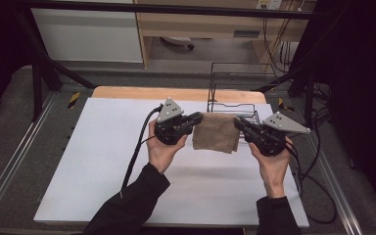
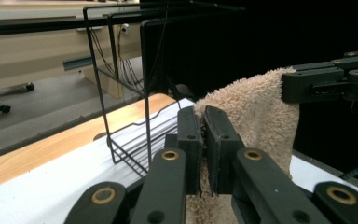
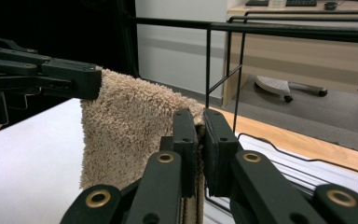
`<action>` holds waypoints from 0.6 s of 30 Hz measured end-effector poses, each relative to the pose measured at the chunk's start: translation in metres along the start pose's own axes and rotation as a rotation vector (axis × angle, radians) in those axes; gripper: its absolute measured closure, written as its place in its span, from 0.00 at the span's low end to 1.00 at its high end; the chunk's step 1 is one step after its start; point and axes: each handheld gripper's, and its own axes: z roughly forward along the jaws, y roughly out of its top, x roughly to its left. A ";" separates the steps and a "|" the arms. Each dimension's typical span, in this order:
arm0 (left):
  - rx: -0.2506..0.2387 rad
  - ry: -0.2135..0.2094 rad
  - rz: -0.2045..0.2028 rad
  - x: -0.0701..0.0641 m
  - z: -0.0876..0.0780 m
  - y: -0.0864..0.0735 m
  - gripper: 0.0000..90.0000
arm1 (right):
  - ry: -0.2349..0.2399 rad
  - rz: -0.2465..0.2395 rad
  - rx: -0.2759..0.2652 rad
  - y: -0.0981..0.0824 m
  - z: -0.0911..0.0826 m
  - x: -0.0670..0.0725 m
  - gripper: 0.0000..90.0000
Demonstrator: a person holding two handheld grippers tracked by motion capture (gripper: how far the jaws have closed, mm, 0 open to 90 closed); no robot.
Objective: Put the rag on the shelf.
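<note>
A white table (image 1: 103, 161) with a strip of bare wood (image 1: 127, 93) along its far edge took up most of the high view, and a black wire rack (image 1: 232, 88) stood at its far right part, near that wooden strip. In front of the rack a tan terry towel (image 1: 216, 132) hung in the air above the white surface — stretched between the two grippers, its top edge running from one to the other and its body drooping below them. The left gripper (image 1: 194, 120) came in from the towel's left side, its jaws pressed together on the upper left corner; in the left gripper view the two black jaws of that gripper (image 2: 203, 140) stood nearly closed, with the towel (image 2: 256, 116) pinched between them and rising beyond. The right gripper (image 1: 239, 123) met the towel from the right, clamped on the upper right corner; in the right gripper view its jaws (image 3: 200, 140) likewise squeezed a fold of the towel (image 3: 126, 126), while the other gripper held the far corner. Each gripper sat in a hand — left hand (image 1: 162, 149), right hand (image 1: 273, 164) — with black sleeves (image 1: 132, 205) reaching in from the bottom edge.
</note>
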 end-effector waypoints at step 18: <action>-0.087 -0.002 0.012 -0.004 0.017 0.031 0.95 | -0.039 0.003 -0.079 0.029 -0.010 -0.018 0.94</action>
